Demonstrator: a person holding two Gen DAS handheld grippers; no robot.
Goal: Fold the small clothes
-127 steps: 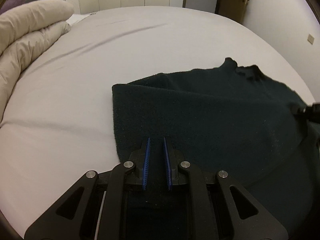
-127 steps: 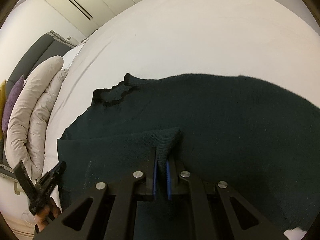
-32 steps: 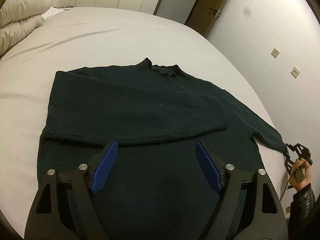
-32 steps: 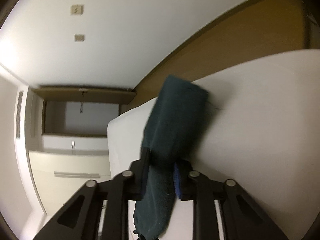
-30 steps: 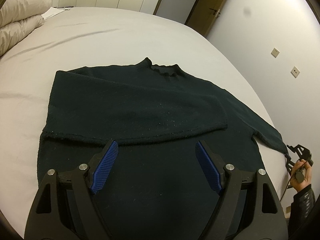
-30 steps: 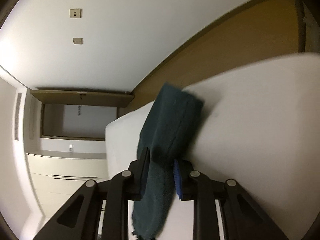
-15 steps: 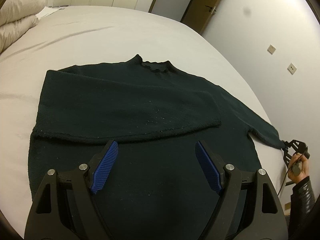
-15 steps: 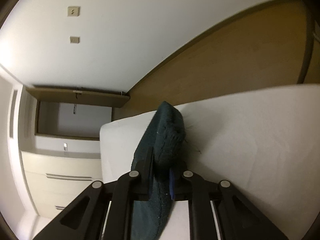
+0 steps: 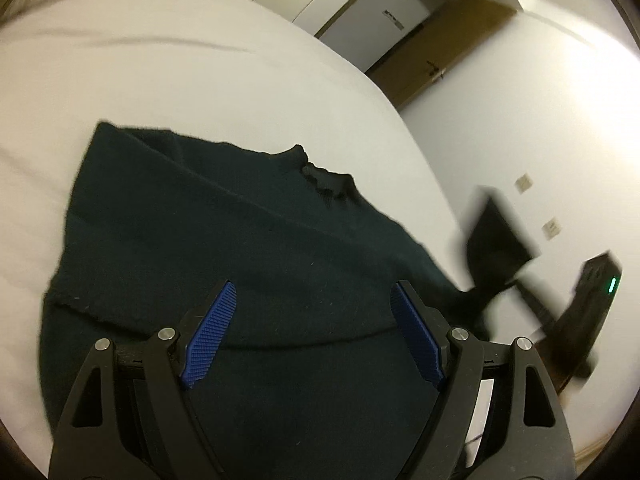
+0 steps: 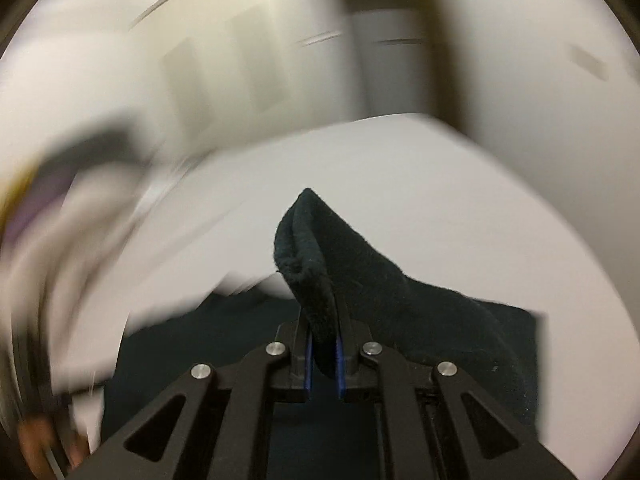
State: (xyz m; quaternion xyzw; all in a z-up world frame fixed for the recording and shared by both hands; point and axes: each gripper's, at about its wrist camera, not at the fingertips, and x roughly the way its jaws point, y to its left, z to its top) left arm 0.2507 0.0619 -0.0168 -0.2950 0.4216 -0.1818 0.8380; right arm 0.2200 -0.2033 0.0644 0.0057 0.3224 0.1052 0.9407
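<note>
Spreading across most of both views, the white bed point(image 9: 200, 80) carries the dark sweater point(image 9: 224, 248), which lies flat on the sheet with its collar point(image 9: 324, 176) toward the far side and one sleeve already folded over the body. Compared with half a second ago, the left wrist view has rolled and shifted, so the sweater now sits tilted in frame and the wardrobe doors and wooden door have swung to the upper right. The sleeve point(image 10: 360, 268) that lay stretched to the bed's edge is now lifted off the sheet. The right gripper point(image 10: 323, 356) is closing on its cuff, the blue pads pressing on the fabric, which stands up in a peak between them. In the left view that gripper point(image 9: 576, 312) appears only as a blurred black shape beside the raised cuff. The left gripper point(image 9: 316, 336) hovers over the sweater's lower body with its jaws wide apart and nothing between them. Heavy motion blur smears the right view's background; a hand at its lower left corner is barely readable.
</note>
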